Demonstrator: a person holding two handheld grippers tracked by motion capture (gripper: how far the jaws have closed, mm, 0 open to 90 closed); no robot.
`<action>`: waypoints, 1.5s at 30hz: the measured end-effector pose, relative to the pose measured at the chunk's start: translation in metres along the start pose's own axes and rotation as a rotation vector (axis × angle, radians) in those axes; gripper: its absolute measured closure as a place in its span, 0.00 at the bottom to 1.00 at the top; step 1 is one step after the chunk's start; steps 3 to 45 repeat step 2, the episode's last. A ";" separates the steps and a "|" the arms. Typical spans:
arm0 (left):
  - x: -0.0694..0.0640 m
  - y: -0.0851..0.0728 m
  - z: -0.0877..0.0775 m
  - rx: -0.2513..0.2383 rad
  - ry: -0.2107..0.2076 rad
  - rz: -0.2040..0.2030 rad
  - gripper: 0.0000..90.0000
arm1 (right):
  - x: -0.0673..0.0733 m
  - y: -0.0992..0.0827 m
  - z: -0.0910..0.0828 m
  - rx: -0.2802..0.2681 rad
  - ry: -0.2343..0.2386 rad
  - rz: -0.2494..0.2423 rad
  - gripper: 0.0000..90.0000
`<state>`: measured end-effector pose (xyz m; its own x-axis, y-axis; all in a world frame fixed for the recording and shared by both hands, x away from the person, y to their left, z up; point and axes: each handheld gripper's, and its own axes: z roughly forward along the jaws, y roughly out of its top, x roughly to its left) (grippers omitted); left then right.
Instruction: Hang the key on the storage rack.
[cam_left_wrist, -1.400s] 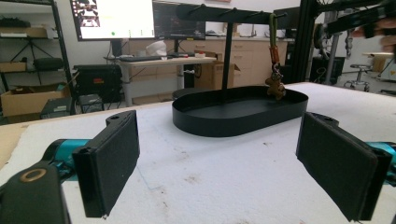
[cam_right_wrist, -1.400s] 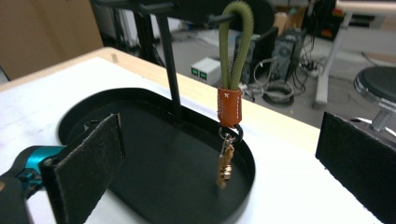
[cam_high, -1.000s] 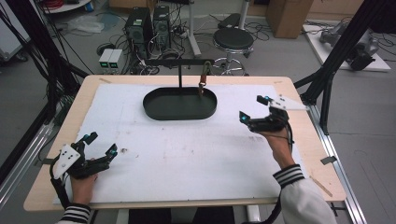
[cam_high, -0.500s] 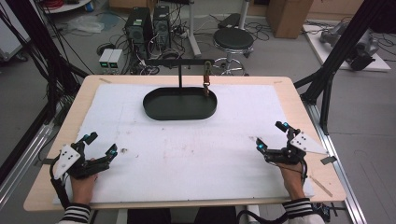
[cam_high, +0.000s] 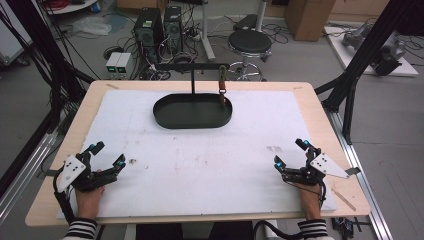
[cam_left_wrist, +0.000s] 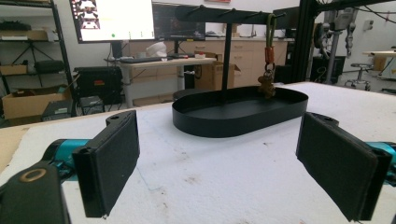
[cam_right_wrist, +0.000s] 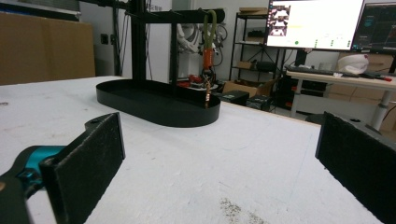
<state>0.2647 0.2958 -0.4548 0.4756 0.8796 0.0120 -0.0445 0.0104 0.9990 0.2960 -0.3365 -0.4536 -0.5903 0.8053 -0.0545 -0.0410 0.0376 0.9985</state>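
Keychain (cam_high: 222, 86) hangs from the stand's crossbar over the black oval tray (cam_high: 170, 112), upper centre; both grippers are parked and empty.

High view: the right gripper (cam_high: 290, 158) has drawn back from beside the tray to the lower right table edge, suggesting the hanging is done; the left gripper (cam_high: 107, 156) sits unmoved at lower left. Left gripper view: jaws wide apart, and a small brown charm (cam_left_wrist: 267, 86), too small to identify, dangles above the tray. Right gripper view: jaws spread with nothing between them; the crossbar is cut off at the top.
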 end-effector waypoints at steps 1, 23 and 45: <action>0.000 0.000 0.000 0.000 0.000 -0.001 0.15 | 0.000 0.000 0.000 0.000 0.000 0.000 0.00; 0.000 0.000 0.000 0.000 0.001 -0.002 0.15 | 0.000 0.000 0.000 -0.001 -0.002 0.002 0.00; 0.000 0.000 0.000 0.000 0.001 -0.002 0.15 | 0.000 0.000 0.000 -0.001 -0.002 0.002 0.00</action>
